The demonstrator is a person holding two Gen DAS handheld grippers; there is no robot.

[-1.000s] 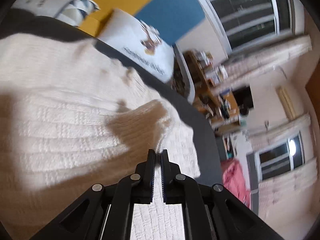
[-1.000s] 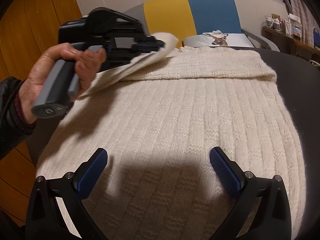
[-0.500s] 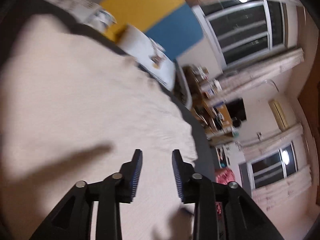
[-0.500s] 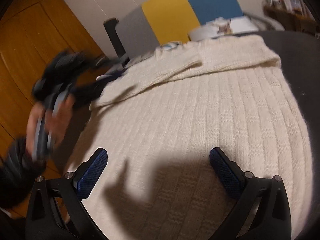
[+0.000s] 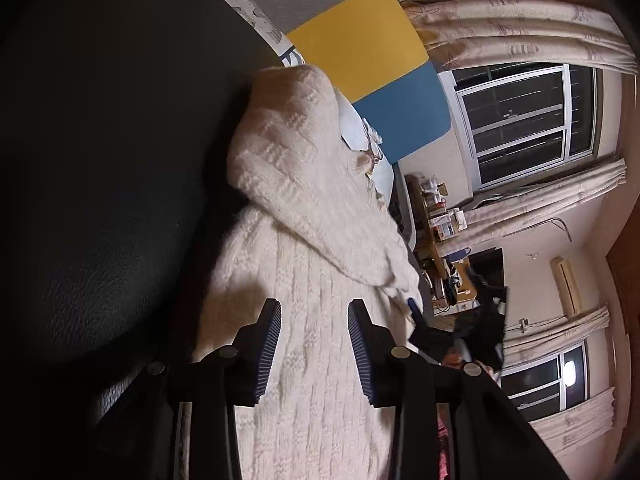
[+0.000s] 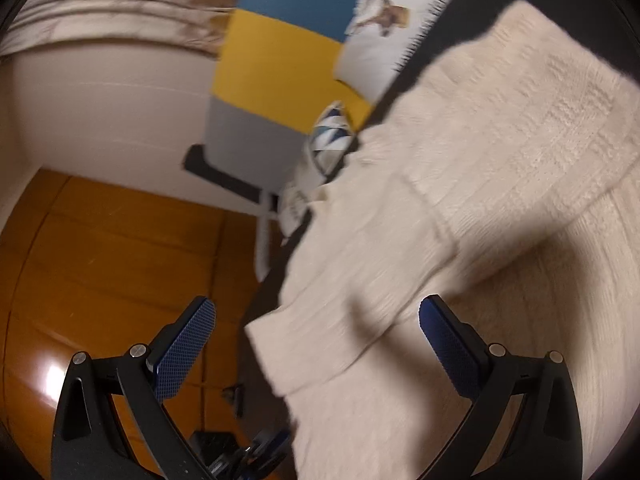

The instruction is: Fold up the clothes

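Both sets of jaws stood parted and held nothing. Left gripper [image 5: 313, 342] had its blue pads a moderate gap apart over the cream knit sweater [image 5: 320, 264]; a second earlier they were pinched on a sleeve end, and half a second earlier they had only begun to part. Right gripper [image 6: 318, 322] was spread wide, as in both earlier frames, but its view had swung: before, it looked straight up the sweater's ribbed body; now it sat at the sweater's edge, left pad over the orange wood floor [image 6: 100, 260], right pad over the knit.

Sweater lay on the dark bed surface [image 5: 100, 160]. The sleeve [image 6: 480, 152] the left gripper had been lifting now rested folded across the body, its cuff end near the right gripper. In the left view the right gripper's tip showed just past the sweater's far edge, blurred.

Farther off: a white pillow with a deer print [image 6: 400, 24] against the grey, yellow and blue headboard [image 5: 360, 40], then curtains [image 5: 520, 20] and a dark window [image 5: 524, 120].
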